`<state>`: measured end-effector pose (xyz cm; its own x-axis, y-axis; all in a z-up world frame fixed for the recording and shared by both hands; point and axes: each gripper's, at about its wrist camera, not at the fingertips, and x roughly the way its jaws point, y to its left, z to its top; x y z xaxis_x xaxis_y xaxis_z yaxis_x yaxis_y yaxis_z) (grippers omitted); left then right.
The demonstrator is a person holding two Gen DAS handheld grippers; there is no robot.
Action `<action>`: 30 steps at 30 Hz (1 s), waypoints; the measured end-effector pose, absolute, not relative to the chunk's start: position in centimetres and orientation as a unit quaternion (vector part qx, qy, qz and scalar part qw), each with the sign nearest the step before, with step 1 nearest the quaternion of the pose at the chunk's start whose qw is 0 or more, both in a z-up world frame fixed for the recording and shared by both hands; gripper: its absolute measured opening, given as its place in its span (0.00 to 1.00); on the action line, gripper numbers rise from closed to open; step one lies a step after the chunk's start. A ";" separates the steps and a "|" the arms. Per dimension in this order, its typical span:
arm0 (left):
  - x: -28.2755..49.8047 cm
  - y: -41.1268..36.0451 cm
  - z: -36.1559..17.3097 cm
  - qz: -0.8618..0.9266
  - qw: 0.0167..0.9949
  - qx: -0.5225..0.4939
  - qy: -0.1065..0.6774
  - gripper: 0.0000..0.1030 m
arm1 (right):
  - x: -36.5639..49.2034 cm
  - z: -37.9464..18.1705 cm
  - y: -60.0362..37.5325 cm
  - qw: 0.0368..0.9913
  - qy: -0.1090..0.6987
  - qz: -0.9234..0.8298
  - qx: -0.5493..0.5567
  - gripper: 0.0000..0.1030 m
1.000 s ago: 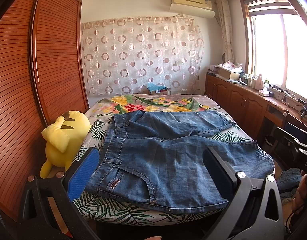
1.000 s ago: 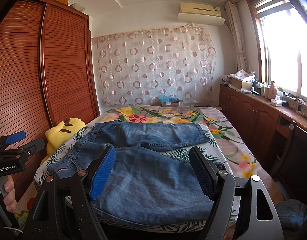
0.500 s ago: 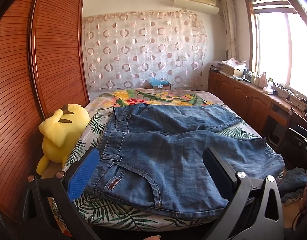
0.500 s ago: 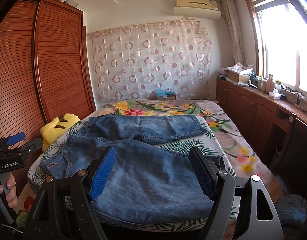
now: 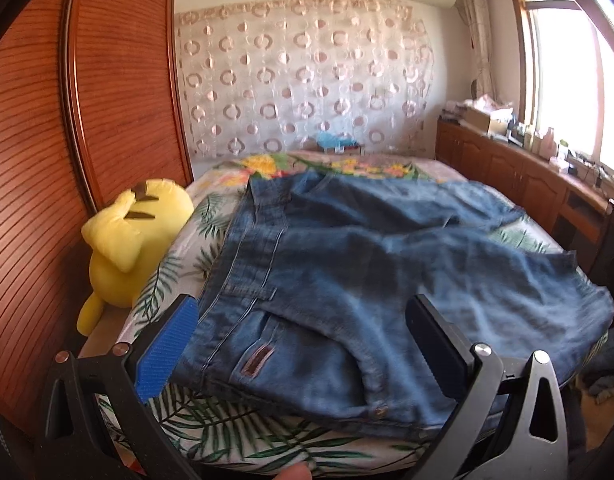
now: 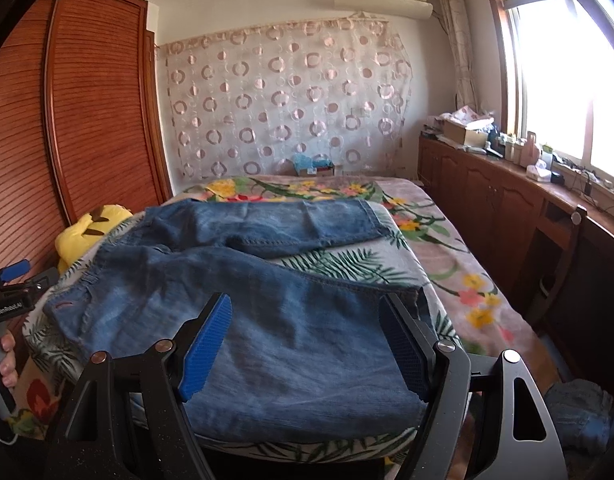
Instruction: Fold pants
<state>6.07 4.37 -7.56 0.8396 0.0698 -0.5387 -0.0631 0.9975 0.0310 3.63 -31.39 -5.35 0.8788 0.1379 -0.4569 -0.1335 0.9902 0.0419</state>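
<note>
Blue denim pants lie spread flat on the floral bedspread, waistband to the left and both legs running to the right. The near leg reaches the bed's front edge; the far leg lies behind it. My left gripper is open, its fingers framing the waistband and back pocket area, above the cloth. My right gripper is open over the near leg's hem end, nothing between its blue pads. The left gripper and a hand show at the left edge of the right wrist view.
A yellow plush toy sits at the bed's left edge against a wooden slatted wardrobe. Wooden cabinets with clutter run under the window on the right. More denim lies on the floor at the right. A box stands behind the bed.
Both grippers have tilted down and come closer to the pants, which now fill more of each view. Both stay open; the pants have not moved.
</note>
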 end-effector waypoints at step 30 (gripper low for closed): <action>7.9 15.4 -13.2 0.056 0.919 -0.029 0.388 0.90 | 4.1 -5.2 -32.8 0.948 0.318 0.002 -0.004 0.75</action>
